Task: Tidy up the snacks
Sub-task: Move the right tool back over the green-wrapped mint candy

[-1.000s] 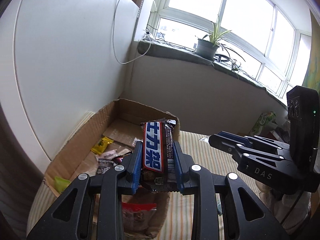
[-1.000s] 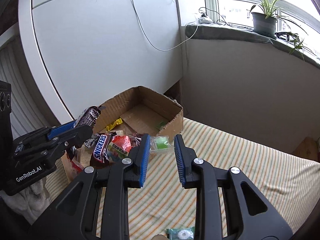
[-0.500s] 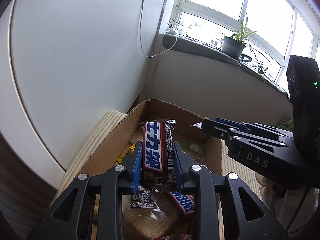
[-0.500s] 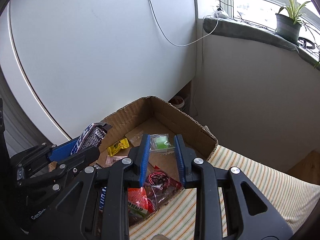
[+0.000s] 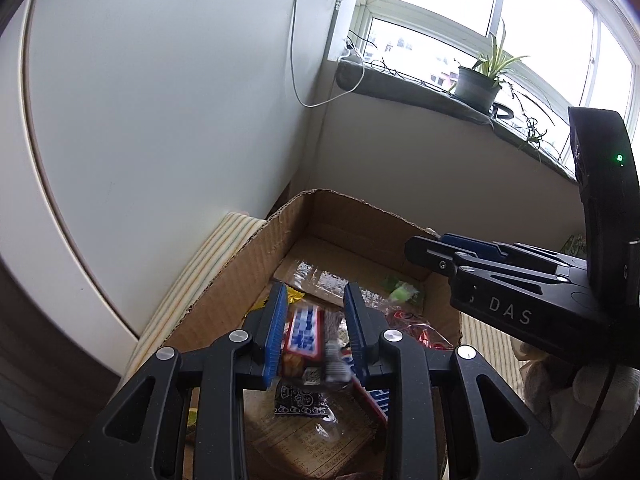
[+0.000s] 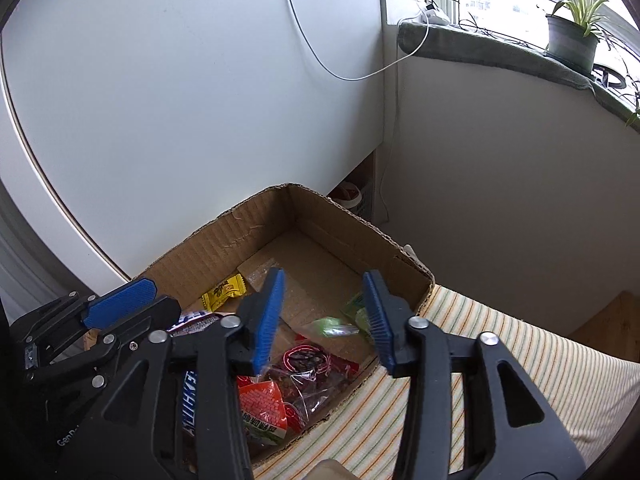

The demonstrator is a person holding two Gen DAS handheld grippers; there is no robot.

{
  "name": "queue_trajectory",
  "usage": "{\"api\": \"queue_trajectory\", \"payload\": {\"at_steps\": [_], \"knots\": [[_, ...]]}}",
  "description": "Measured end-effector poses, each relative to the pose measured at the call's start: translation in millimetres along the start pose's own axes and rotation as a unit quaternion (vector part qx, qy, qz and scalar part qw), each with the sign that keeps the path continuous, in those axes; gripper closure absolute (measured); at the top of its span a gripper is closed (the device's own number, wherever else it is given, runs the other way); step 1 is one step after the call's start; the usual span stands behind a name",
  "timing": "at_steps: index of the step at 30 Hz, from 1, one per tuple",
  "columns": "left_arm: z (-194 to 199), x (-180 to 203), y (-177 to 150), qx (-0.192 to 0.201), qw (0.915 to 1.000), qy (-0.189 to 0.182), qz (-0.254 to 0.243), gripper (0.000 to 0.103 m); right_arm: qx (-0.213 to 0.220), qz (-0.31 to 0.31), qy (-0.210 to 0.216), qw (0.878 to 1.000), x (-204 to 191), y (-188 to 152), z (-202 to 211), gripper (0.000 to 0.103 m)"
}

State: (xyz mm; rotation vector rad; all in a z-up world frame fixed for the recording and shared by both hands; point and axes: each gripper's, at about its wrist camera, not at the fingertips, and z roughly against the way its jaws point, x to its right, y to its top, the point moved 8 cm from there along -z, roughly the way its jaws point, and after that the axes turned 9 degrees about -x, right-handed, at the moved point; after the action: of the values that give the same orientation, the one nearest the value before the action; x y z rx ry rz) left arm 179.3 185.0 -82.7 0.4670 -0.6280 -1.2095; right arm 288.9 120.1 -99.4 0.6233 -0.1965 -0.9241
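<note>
Both grippers hang over an open cardboard box [image 5: 240, 276] of snacks, which also shows in the right wrist view [image 6: 224, 236]. My left gripper [image 5: 316, 328] is open; a blurred blue-and-white chocolate bar [image 5: 306, 338] sits loose between its jaws, dropping into the box. My right gripper [image 6: 324, 316] is open; a blurred green candy [image 6: 334, 326] falls between its jaws. In the box lie a Snickers bar [image 5: 378, 400], a yellow packet [image 6: 224, 290] and a red packet [image 6: 264, 404].
The box stands on a striped cloth [image 6: 500, 352] beside a white cabinet [image 6: 160, 100]. A window sill with a potted plant [image 5: 478, 84] runs behind. The right gripper [image 5: 520, 296] shows at the right of the left wrist view.
Both grippers have opened over the box. The chocolate bar slips down out of the left jaws and the green candy drops from the right jaws.
</note>
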Motion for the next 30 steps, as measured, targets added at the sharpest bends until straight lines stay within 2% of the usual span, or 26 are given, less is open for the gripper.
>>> {"api": "queue_trajectory", "payload": {"at_steps": [9, 18, 24, 30], "knots": [[7, 2, -1, 0.009, 0.9999, -0.003, -0.006, 0.075, 0.003, -0.009, 0.002, 1.0, 2, -7, 14, 0.051], [35, 22, -10, 0.031, 0.9989, -0.023, -0.027, 0.075, 0.015, -0.003, -0.017, 1.0, 1, -25, 54, 0.051], [54, 37, -21, 0.045, 0.9971, -0.044, -0.042, 0.075, 0.017, 0.001, -0.042, 0.999, 6, -54, 79, 0.05], [66, 57, -47, 0.048, 0.9943, -0.068, -0.067, 0.075, 0.016, -0.043, -0.058, 0.997, 29, -105, 103, 0.05]]}}
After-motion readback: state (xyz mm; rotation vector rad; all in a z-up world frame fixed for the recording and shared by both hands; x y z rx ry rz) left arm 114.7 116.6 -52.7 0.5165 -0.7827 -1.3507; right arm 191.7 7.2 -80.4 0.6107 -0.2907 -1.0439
